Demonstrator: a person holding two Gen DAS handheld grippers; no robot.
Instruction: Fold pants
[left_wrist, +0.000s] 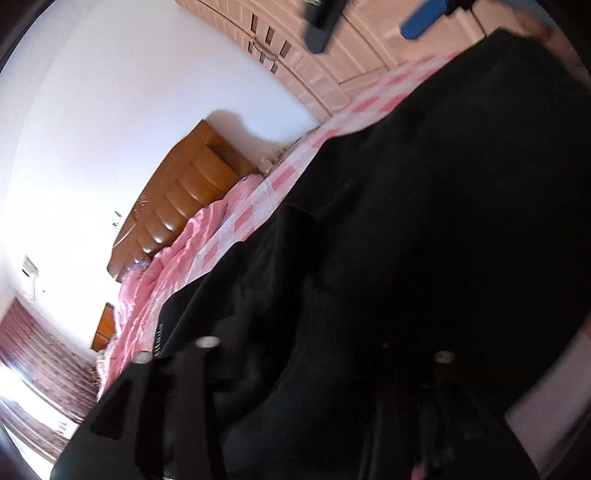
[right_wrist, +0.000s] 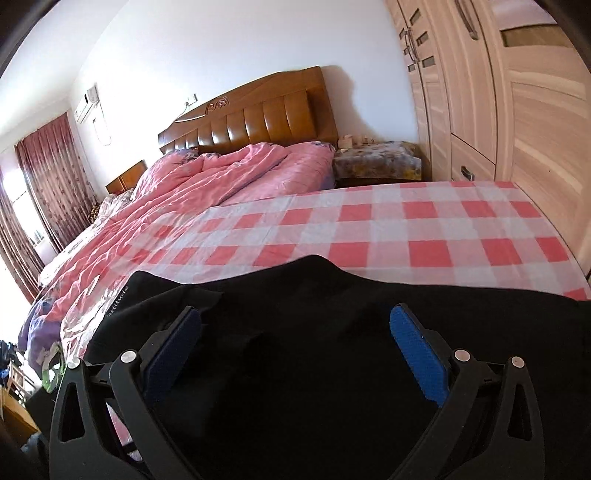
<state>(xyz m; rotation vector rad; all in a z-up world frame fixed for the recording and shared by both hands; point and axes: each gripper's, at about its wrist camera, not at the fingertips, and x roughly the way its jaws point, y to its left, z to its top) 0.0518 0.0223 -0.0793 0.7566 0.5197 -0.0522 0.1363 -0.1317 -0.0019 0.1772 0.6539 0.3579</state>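
Black pants (right_wrist: 314, 291) lie spread on a red-and-white checked sheet (right_wrist: 369, 229) on the bed. A line of small white lettering marks their left edge. My right gripper (right_wrist: 295, 314) hovers just over them, open, its blue pads (right_wrist: 417, 354) wide apart and pressing nothing. The left wrist view is rolled sideways, and the pants (left_wrist: 443, 221) fill most of it in bunched folds. My left gripper (left_wrist: 325, 314) stands low against the cloth with its finger arms spread, open. Its tips are hard to make out against the black. The right gripper (left_wrist: 360, 38) shows open at the top of that view.
A crumpled pink quilt (right_wrist: 221, 177) covers the far half of the bed below a brown padded headboard (right_wrist: 258, 114). A pale wooden wardrobe (right_wrist: 517, 110) runs along the right side. A covered nightstand (right_wrist: 376, 158) stands by it. Red curtains (right_wrist: 44, 177) hang at the left.
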